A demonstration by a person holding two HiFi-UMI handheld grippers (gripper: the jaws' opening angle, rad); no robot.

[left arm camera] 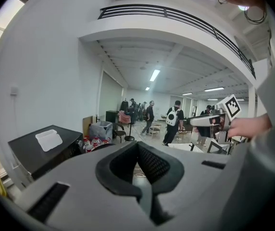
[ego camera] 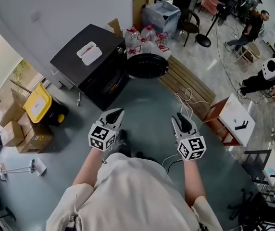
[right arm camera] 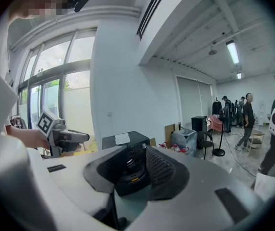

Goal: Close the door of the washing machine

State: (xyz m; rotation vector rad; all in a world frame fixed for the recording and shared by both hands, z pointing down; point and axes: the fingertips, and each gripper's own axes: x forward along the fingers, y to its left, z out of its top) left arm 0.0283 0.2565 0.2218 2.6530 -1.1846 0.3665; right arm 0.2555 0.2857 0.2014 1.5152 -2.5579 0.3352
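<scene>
Pale shirt front at lower centre, nearest the lens.

Stacked cardboard boxes and yellow-lidded bin at far left, pushed against the wall, out of the walkway.

Washing machine, black, upper left of centre, backed against the same wall, white tray on top, front turned toward the open floor.

Left tool, lower centre-left, aimed toward the machine but well apart from it. Jaws only slightly parted, floor visible through the narrow gap, nothing gripped.

Door, round and dark, at the machine's front right corner, hanging wide open beside the slatted wooden bench. Not yet closed; task judged at its approach stage.

Right tool, lower centre-right, level with its partner and likewise short of the machine. Jaws parted wider, empty, machine's front framed between them in the right gripper view. Probably readied for pushing the door's rim rather than pinching it.

Small white worktop at right edge, carrying a dark object, apparently uninvolved.
</scene>
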